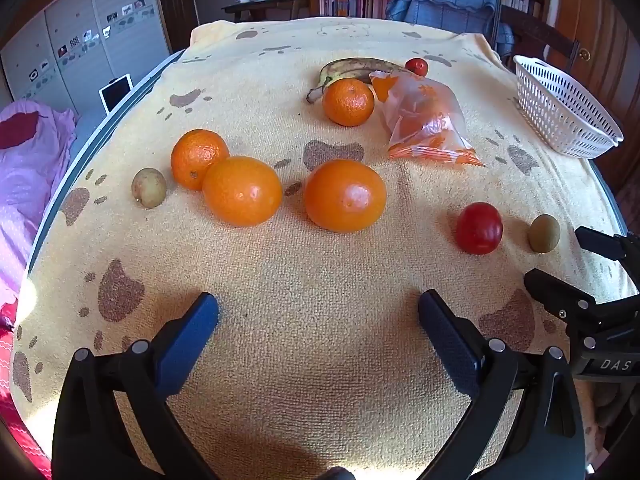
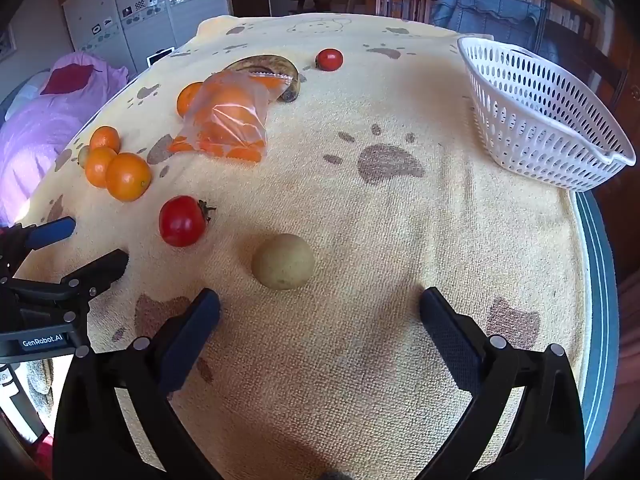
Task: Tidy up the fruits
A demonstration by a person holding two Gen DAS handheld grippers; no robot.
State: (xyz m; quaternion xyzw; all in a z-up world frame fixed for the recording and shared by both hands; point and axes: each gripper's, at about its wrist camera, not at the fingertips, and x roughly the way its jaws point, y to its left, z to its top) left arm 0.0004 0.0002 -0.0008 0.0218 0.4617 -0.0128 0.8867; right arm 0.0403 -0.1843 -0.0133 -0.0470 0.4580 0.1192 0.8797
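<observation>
Across the towel-covered table [image 2: 360, 220] nothing is sorted yet; we hold the left gripper [image 1: 318, 312] and right gripper [image 2: 320, 306] released and empty, and judge the next move to be closing on the pale round fruit [image 2: 283, 261], then carrying it to the white basket [image 2: 540, 120] at the far right edge.

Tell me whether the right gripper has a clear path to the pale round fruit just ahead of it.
Probably yes. The right gripper is wide open and empty, and the pale round fruit lies alone on the towel just beyond its fingertips, slightly toward the left finger.
</observation>
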